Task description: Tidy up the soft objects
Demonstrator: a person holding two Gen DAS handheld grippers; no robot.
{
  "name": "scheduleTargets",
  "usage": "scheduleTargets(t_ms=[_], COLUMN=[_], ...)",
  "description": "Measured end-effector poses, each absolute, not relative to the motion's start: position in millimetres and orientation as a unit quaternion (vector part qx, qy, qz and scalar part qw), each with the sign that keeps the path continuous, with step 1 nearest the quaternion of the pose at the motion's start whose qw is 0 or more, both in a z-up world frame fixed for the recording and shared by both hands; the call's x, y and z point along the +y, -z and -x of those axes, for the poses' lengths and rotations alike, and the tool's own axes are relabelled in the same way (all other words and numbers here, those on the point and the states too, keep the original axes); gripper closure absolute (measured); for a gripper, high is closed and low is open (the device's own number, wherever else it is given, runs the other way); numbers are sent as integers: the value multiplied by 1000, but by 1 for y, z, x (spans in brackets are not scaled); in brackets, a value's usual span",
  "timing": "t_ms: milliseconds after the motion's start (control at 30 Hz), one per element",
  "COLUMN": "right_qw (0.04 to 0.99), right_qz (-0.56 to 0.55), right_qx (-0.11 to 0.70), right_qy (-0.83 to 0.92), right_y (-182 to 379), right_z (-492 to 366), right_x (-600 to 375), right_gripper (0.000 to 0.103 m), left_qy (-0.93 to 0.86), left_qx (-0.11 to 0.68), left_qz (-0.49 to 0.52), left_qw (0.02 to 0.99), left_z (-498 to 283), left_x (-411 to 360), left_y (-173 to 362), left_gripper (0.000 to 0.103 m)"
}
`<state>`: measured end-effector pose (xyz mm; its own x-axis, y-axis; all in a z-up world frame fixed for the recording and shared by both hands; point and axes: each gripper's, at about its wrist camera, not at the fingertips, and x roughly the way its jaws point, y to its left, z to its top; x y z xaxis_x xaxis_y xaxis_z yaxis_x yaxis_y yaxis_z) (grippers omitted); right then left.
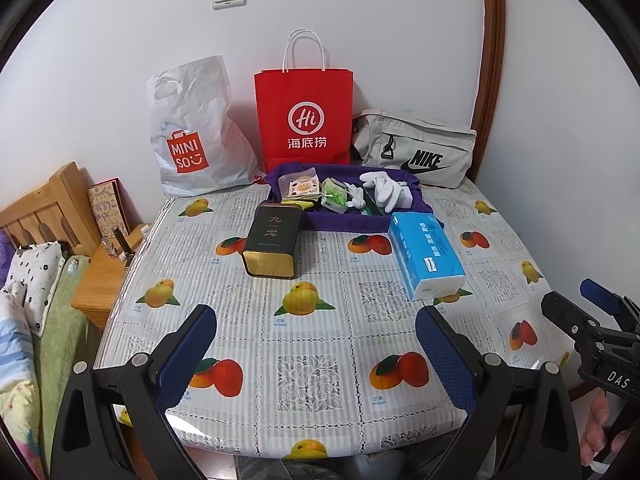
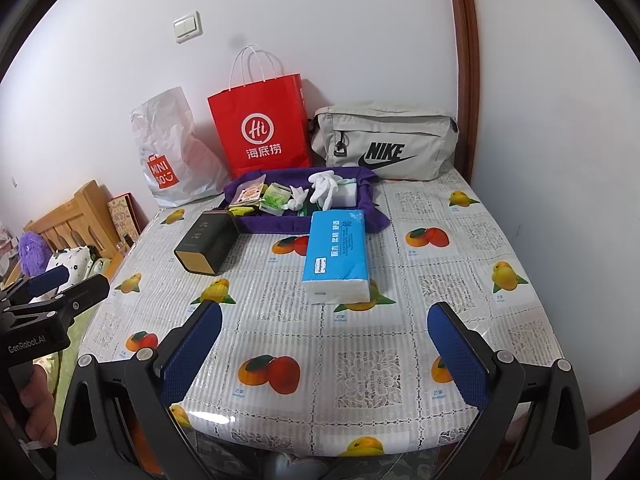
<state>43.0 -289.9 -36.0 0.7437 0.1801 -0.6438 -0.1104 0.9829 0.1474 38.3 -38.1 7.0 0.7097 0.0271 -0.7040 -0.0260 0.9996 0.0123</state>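
A blue pack of tissues (image 1: 425, 254) (image 2: 337, 254) lies on the fruit-patterned table, just in front of a purple fabric tray (image 1: 340, 222) (image 2: 256, 224). The tray holds white gloves (image 1: 386, 188) (image 2: 325, 186), green packets (image 1: 334, 196) (image 2: 276, 198) and a small snack sachet (image 1: 302, 188). My left gripper (image 1: 316, 330) hovers open over the table's near edge, nothing between its blue pads. My right gripper (image 2: 324, 328) is open too, a short way before the tissue pack. Each gripper shows at the edge of the other's view.
A black and gold tin (image 1: 273, 242) (image 2: 206, 242) lies left of the tray. Against the wall stand a white Miniso bag (image 1: 196, 136) (image 2: 168, 156), a red paper bag (image 1: 306, 120) (image 2: 262, 128) and a grey Nike pouch (image 1: 416, 148) (image 2: 384, 140). A bed and wooden nightstand (image 1: 104, 276) lie left.
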Motion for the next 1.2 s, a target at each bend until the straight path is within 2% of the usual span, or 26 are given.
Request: scheduleTargets(t_ms=[1200], right_qw=[932], right_qz=[-47], right_qx=[350], right_qy=[-80], right_y=[38], right_z=[-44], right_x=[-286], right_gripper=[2], left_qy=[-19], left_qx=[378], left_qz=[-3], left_qw=[926], left_z=[-38], left_x=[-38], left_y=[-8], left_gripper=[2])
